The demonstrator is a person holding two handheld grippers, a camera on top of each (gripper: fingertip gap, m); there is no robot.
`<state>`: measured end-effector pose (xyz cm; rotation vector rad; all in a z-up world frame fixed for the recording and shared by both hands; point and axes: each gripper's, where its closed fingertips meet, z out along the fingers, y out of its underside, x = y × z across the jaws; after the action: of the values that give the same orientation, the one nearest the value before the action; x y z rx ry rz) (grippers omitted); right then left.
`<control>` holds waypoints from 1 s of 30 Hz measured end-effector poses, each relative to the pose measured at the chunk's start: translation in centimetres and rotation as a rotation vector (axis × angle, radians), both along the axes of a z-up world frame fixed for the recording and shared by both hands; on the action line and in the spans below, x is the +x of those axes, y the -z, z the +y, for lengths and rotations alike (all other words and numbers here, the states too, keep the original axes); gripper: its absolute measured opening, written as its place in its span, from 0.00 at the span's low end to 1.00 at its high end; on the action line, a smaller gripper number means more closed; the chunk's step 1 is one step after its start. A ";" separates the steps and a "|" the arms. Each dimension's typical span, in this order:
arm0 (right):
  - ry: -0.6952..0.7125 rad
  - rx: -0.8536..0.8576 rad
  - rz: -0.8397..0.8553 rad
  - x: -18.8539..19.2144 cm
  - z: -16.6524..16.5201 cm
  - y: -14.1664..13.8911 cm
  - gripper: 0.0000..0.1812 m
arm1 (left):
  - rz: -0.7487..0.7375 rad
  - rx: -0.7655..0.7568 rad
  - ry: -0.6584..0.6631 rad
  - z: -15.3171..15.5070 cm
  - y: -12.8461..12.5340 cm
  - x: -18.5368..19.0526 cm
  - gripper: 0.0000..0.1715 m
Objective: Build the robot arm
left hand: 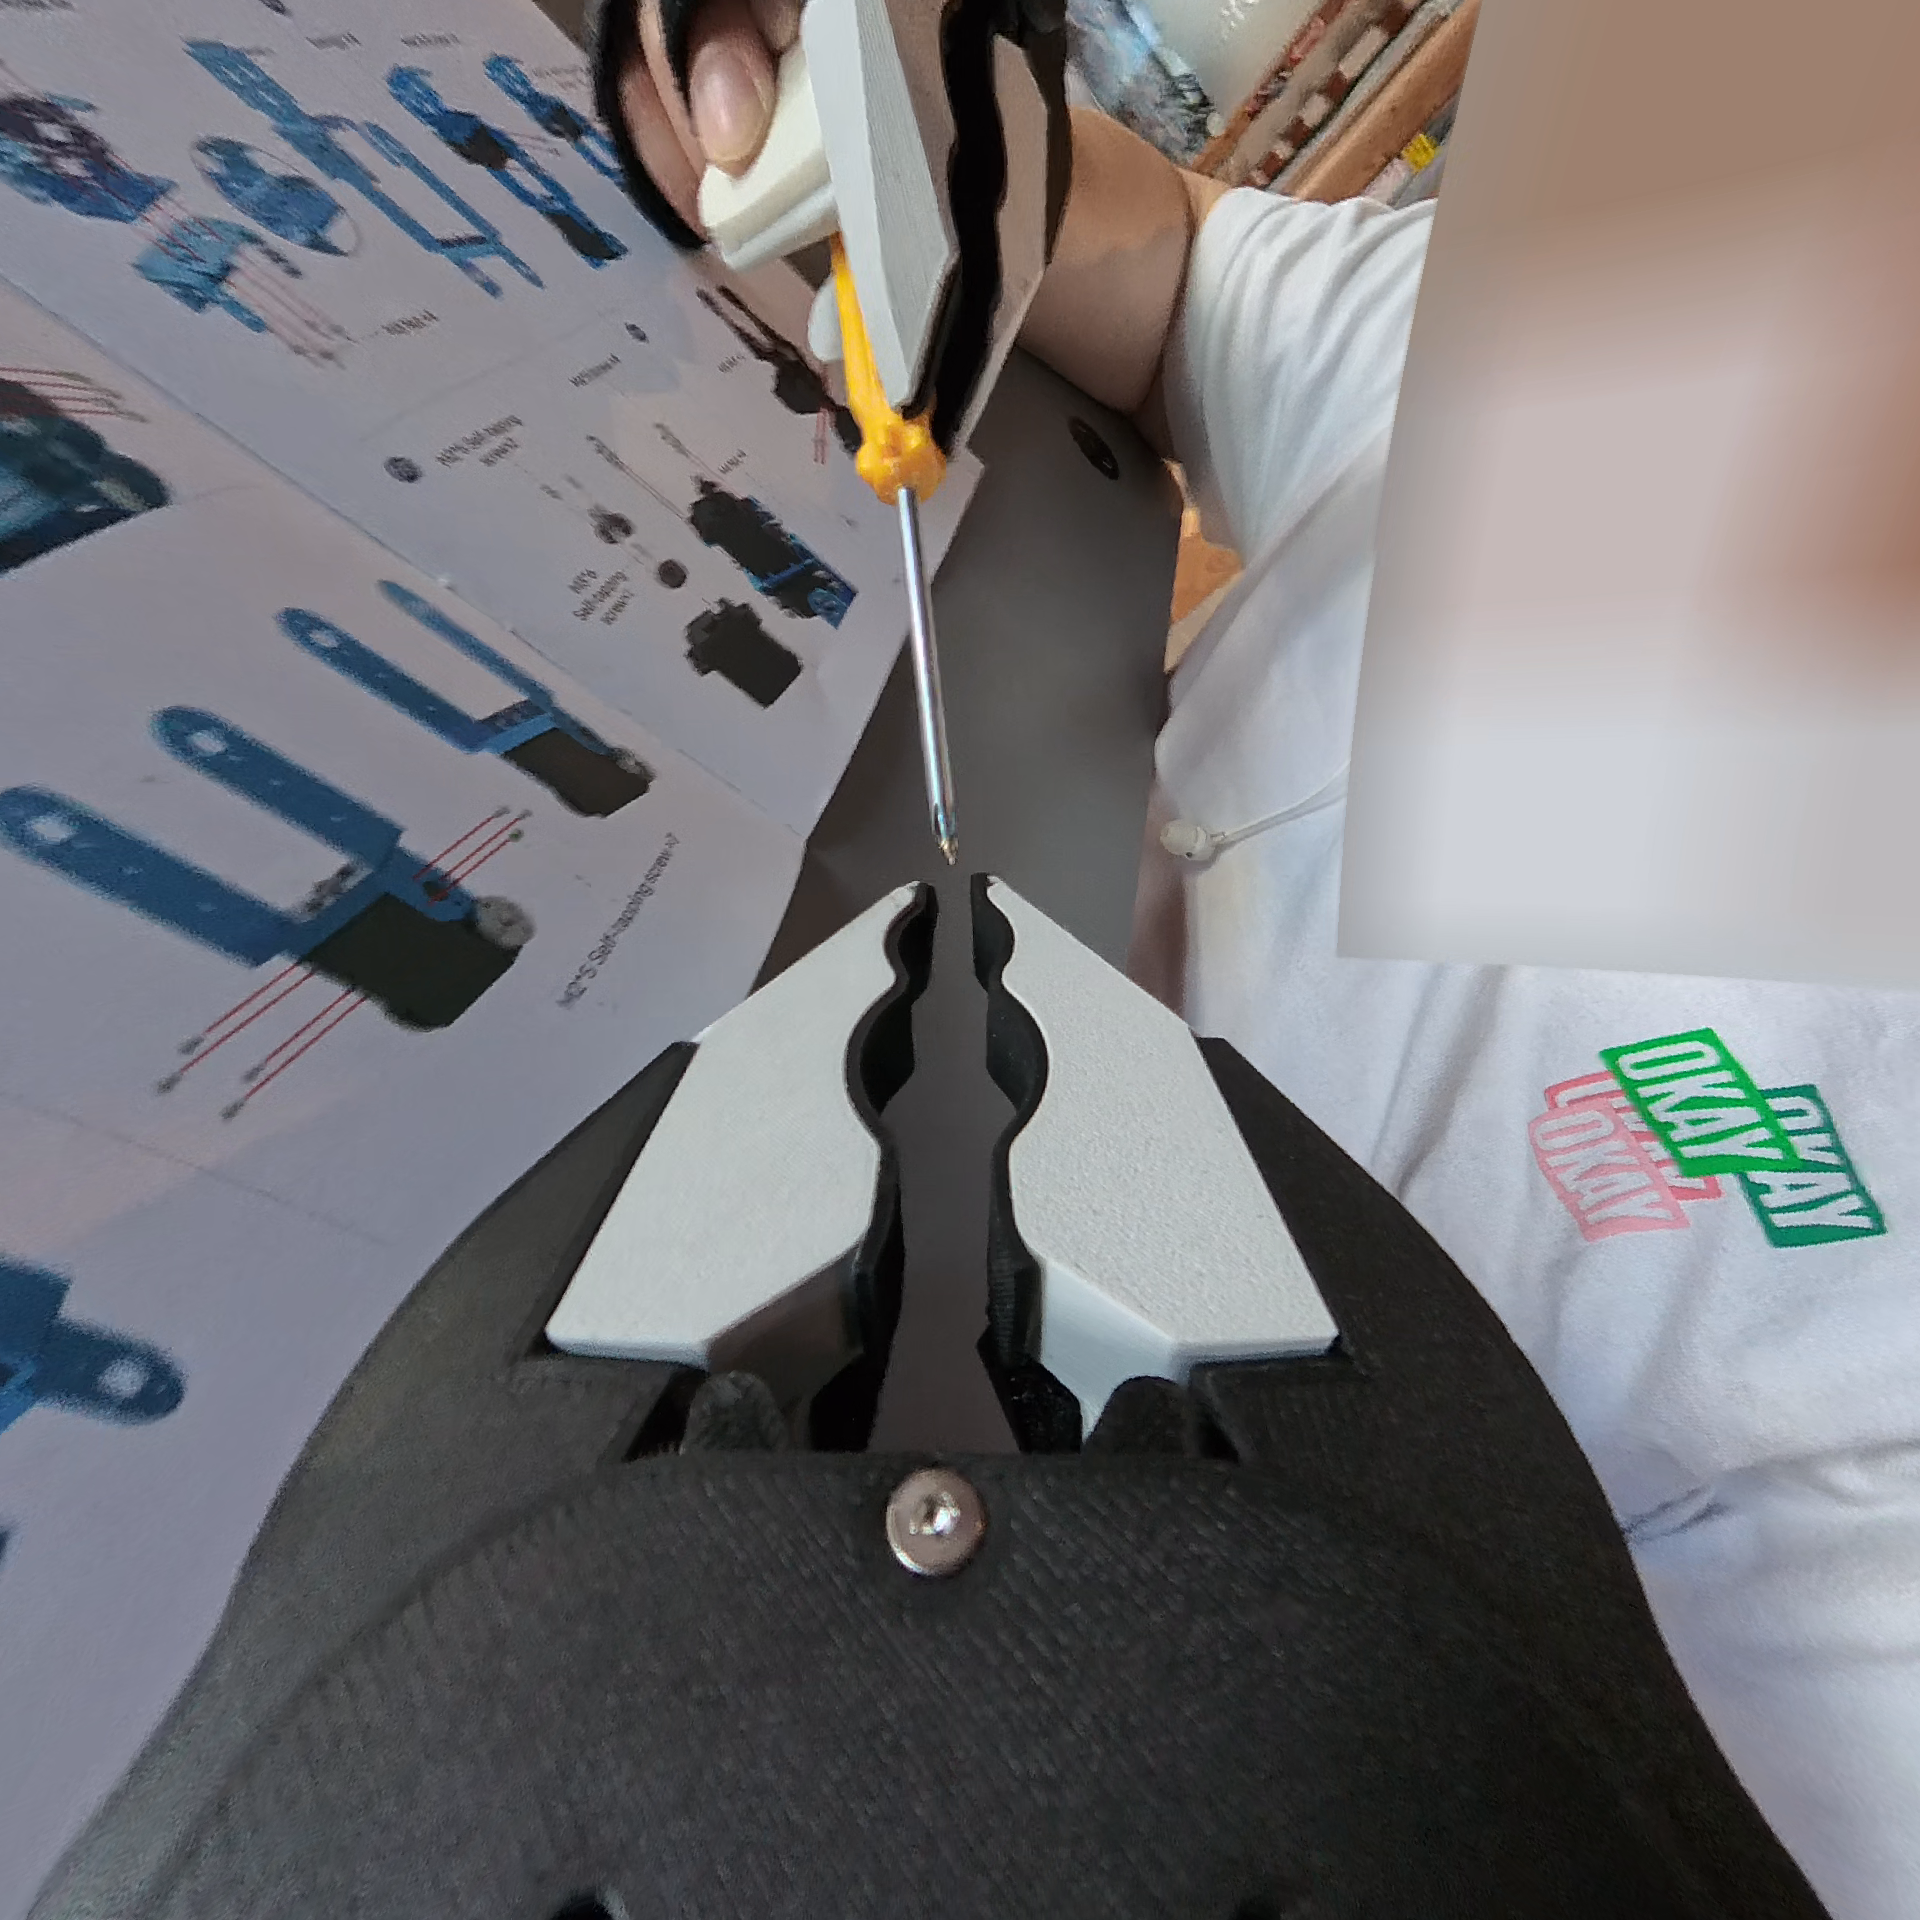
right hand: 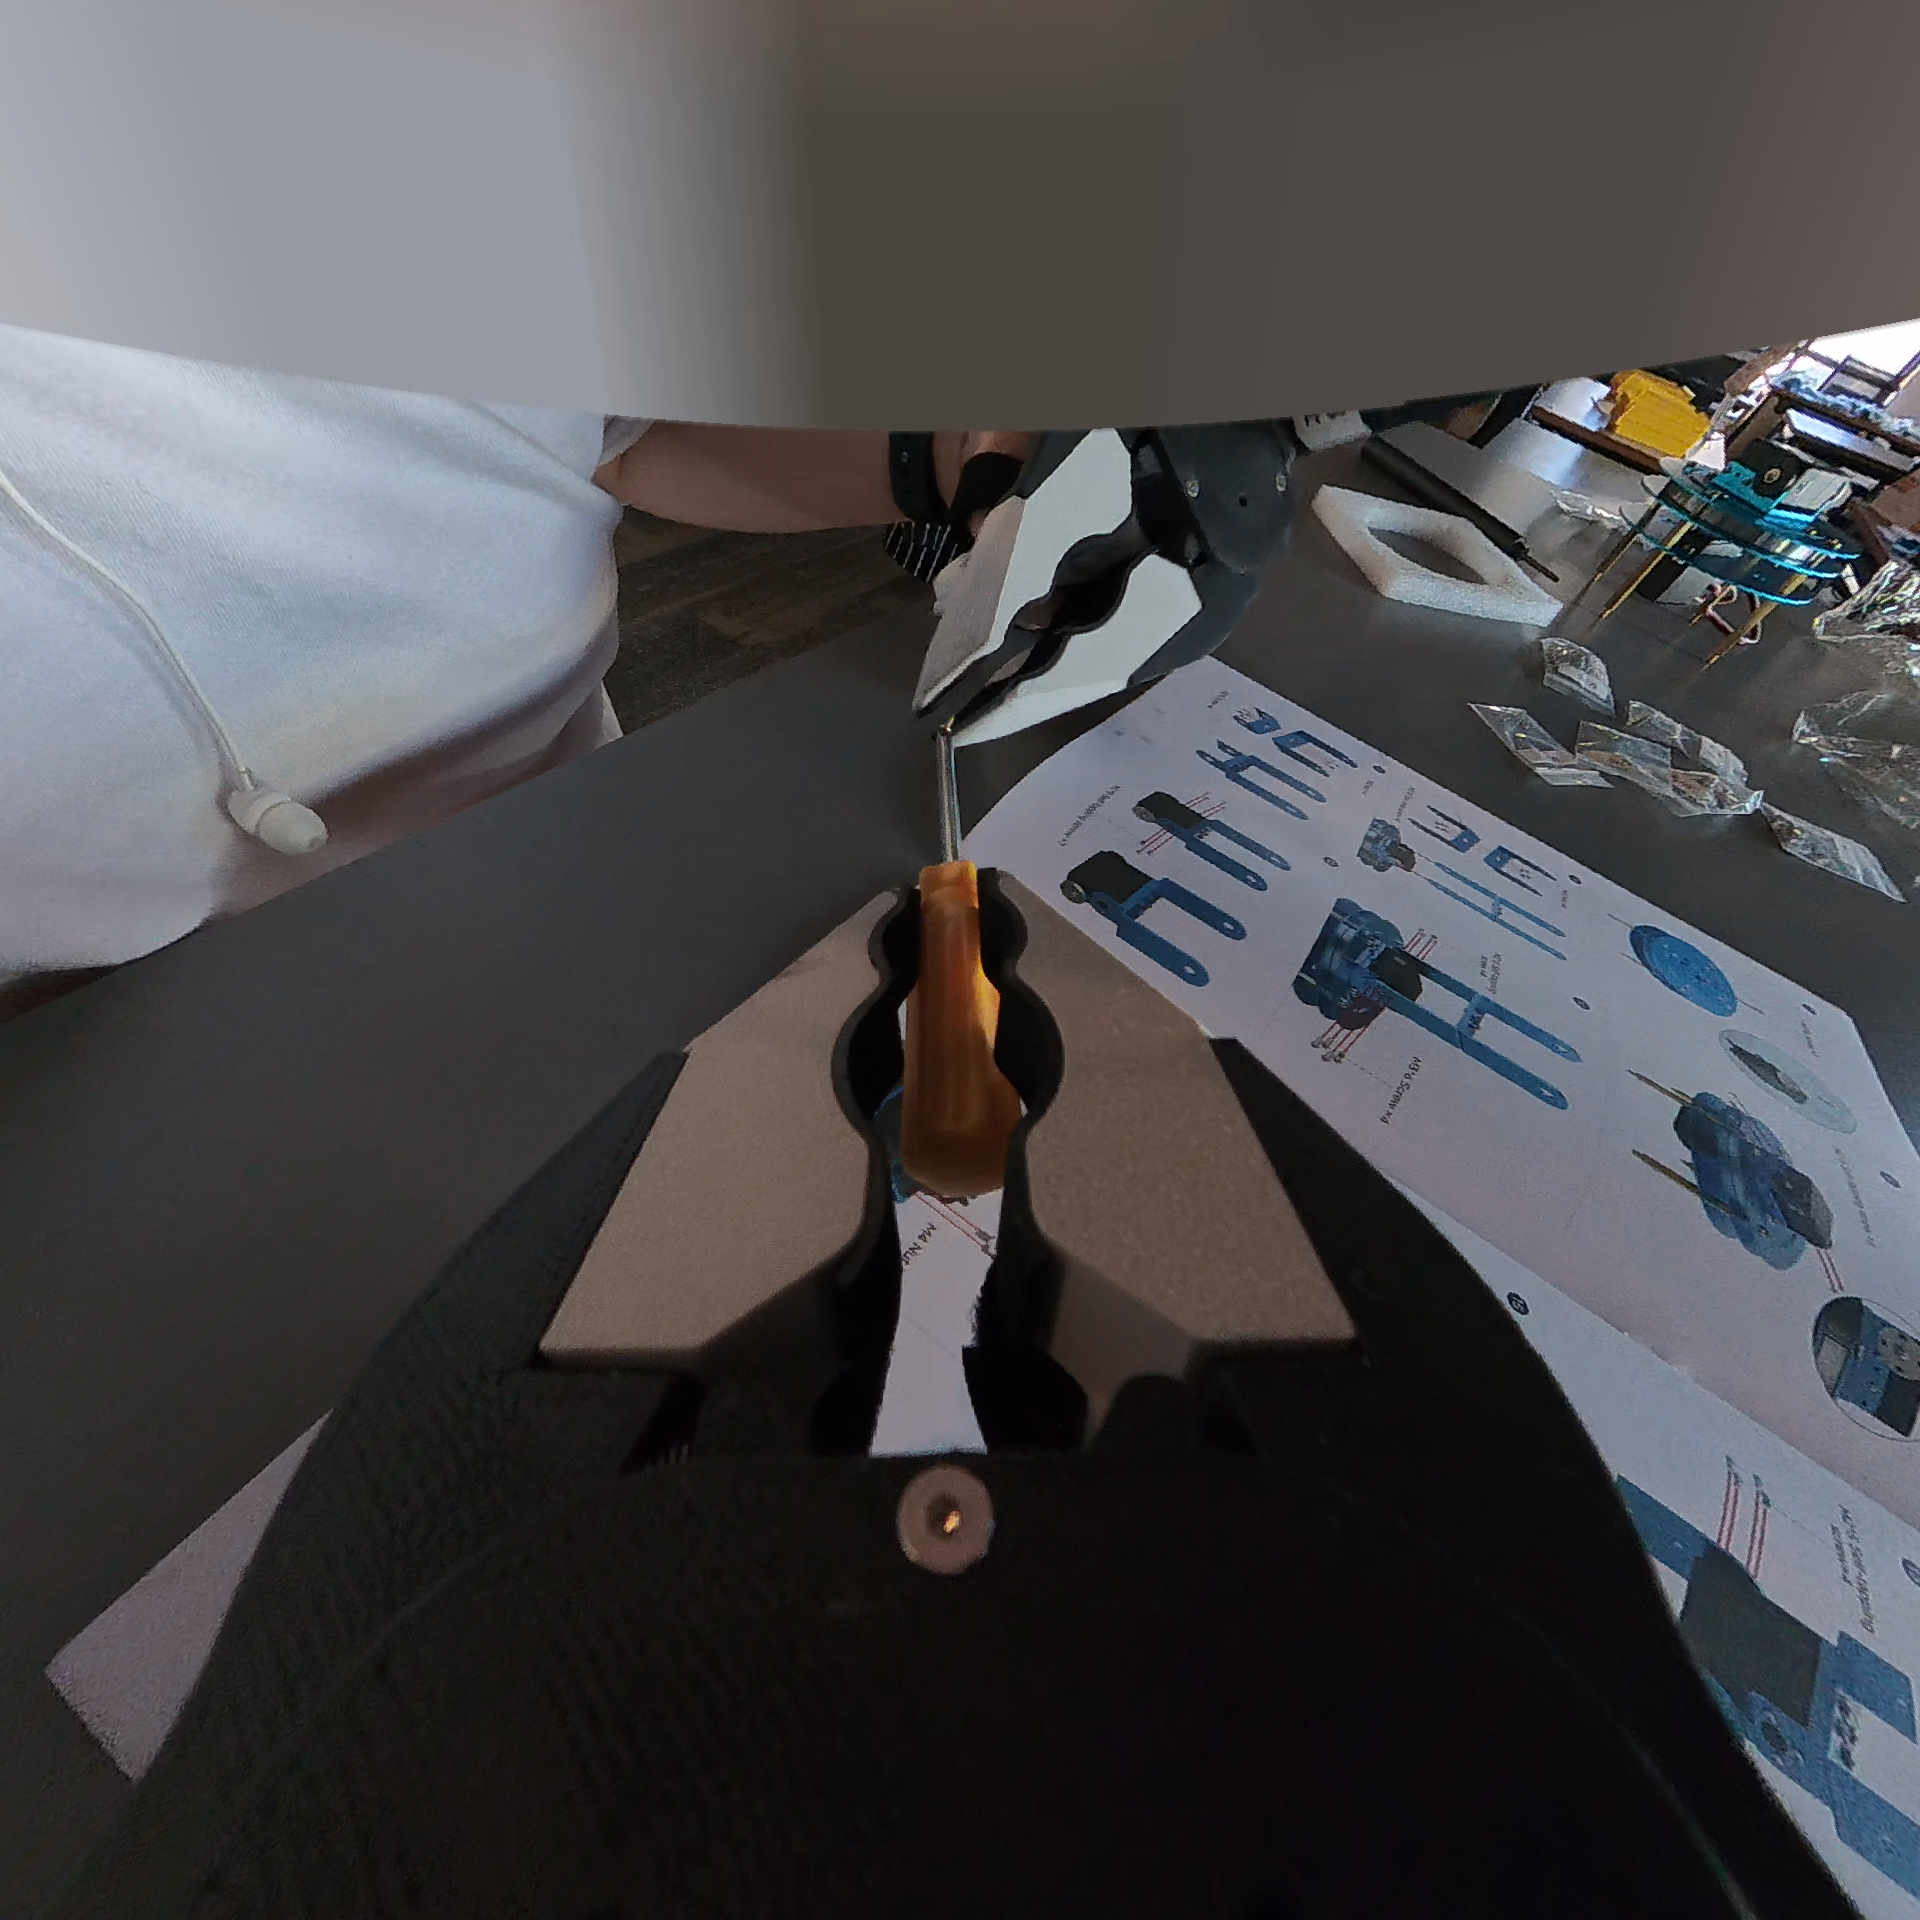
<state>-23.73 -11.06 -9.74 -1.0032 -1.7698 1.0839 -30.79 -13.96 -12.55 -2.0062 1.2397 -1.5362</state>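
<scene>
Dark grey table top point(right hand: 364, 1091) fills the lower left of the right wrist view, with big white instruction sheets point(right hand: 1455, 987) showing blue drawings spread on the right side. Farther back, in the upper right, lie small shiny plastic bags point(right hand: 1662, 769) and a white foam piece point(right hand: 1423, 561). A person in a white top point(left hand: 1558, 1351) sits close by, at the right of the left wrist view.

The right gripper point(right hand: 951, 894) is squeezed tight on the orange handle of a small screwdriver point(right hand: 951, 1039), in the middle of its own view. The thin metal shaft sticks out past the tips and points toward the left gripper point(right hand: 961, 717) higher up in the frame. There the shaft's end looks to meet the left gripper's tips.

In the left wrist view, the left gripper point(left hand: 951, 888) has its white fingers point(left hand: 748, 1143) nearly together, with only a thin gap, and nothing in it. The screwdriver point(left hand: 925, 644) comes down from the top middle, its point just above that gap. I cannot tell if it touches.
</scene>
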 end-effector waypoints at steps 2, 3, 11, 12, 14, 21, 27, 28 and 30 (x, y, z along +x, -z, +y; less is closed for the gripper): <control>0.012 0.011 -0.016 0.0 0.3 0.3 0.05 | 0.024 0.038 -0.036 0.4 0.2 -0.6 0.04; 0.021 0.019 -0.026 0.1 0.5 0.5 0.05 | 0.022 0.054 -0.053 0.5 0.1 -1.0 0.04; 0.056 0.023 -0.029 0.0 1.3 0.5 0.05 | -0.020 0.117 -0.167 0.9 -1.1 -3.1 0.05; 0.058 0.022 -0.028 0.0 1.3 0.5 0.05 | -0.029 0.123 -0.180 0.9 -1.3 -3.3 0.05; 0.071 0.025 -0.023 0.0 1.6 0.5 0.05 | -0.046 0.124 -0.201 0.9 -1.5 -3.7 0.05; 0.100 0.030 -0.016 0.0 2.1 0.3 0.05 | -0.136 0.142 -0.269 1.1 -2.8 -4.6 0.05; 0.135 0.026 -0.009 0.0 2.6 0.0 0.05 | -0.188 0.129 -0.320 1.8 -3.4 -5.6 0.05; 0.145 0.023 -0.001 0.0 2.8 -0.2 0.05 | -0.183 0.134 -0.322 1.8 -3.4 -5.8 0.05; 0.175 0.016 0.010 0.0 3.2 -0.7 0.05 | -0.185 0.148 -0.325 1.8 -3.5 -6.2 0.05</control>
<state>-23.78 -7.84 -9.06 -1.1183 -1.6462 0.9625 -37.01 -12.15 -9.04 -1.8179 0.8782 -1.3915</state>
